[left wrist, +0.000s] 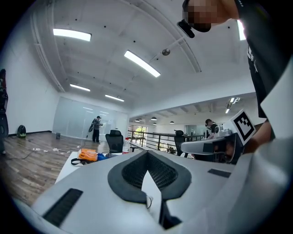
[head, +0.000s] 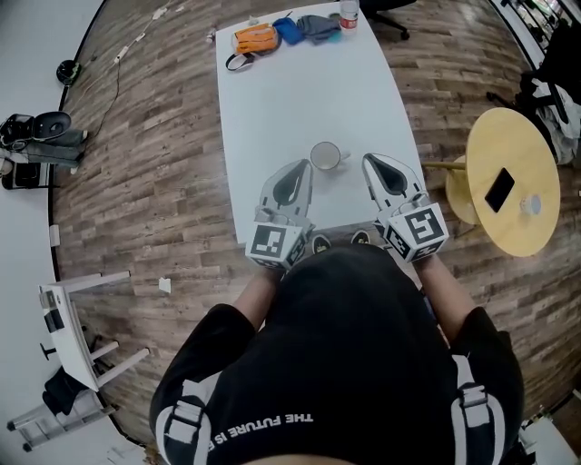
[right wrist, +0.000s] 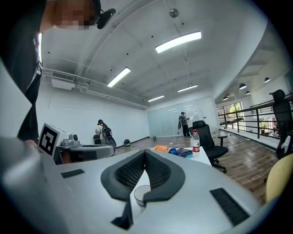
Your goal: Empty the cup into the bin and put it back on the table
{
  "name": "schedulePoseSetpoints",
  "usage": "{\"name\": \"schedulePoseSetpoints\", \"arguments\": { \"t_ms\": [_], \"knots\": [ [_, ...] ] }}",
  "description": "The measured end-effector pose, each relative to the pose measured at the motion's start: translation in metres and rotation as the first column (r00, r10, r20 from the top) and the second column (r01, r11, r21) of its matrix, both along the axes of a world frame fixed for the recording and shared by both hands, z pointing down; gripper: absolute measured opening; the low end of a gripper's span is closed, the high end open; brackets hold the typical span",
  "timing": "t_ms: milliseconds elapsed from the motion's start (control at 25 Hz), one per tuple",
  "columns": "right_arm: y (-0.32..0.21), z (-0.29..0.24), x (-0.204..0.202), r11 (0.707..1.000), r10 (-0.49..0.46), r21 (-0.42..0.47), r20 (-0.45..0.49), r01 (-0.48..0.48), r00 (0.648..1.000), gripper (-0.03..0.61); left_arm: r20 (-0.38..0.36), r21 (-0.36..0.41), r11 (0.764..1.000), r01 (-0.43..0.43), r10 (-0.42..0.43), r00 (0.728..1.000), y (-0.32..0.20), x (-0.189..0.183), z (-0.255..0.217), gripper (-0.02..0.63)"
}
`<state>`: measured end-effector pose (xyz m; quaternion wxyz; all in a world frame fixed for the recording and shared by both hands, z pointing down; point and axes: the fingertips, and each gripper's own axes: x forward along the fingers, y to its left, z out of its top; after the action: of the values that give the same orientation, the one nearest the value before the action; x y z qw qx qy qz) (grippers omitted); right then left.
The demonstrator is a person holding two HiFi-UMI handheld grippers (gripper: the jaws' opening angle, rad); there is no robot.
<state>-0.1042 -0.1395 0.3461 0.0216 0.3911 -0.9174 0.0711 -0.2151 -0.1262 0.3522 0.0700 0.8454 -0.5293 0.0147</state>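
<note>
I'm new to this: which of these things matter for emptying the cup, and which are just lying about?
For the job: cup, left gripper, right gripper, white table.
Lying about: orange bag, blue pouch, water bottle, phone on the round side table.

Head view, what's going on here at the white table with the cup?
A person stands at the near end of the white table with a gripper in each hand. The left gripper and the right gripper are both shut and empty, held about level above the table's near edge. The cup stands upright on the table just ahead, between their tips, and neither gripper touches it. No bin shows in any view.
</note>
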Motion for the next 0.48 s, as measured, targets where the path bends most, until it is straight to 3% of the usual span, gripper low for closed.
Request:
{"name": "schedulePoseSetpoints", "arguments": {
  "t_ms": [200,360,480],
  "knots": [
    [-0.0007,0.0,-0.0015,1.0,-0.003,0.016,-0.029,0.004,1.0,0.017,0.009,0.036,0.999,-0.039,0.038,0.999,0.0024,0.0046,0.0021,0.021],
    [-0.0019,0.0047,-0.0018,1.0,-0.006,0.006,-0.034,0.006,0.999,0.017,0.008,-0.012,1.0,-0.015,0.015,1.0,0.0027,0.005,0.0014,0.021],
    [-0.0007,0.006,-0.0033,1.0,-0.012,0.005,-0.038,0.012,0.999,0.017,0.008,-0.005,1.0,-0.019,0.02,1.0,0.004,0.0056,0.0011,0.021]
  ]
}}
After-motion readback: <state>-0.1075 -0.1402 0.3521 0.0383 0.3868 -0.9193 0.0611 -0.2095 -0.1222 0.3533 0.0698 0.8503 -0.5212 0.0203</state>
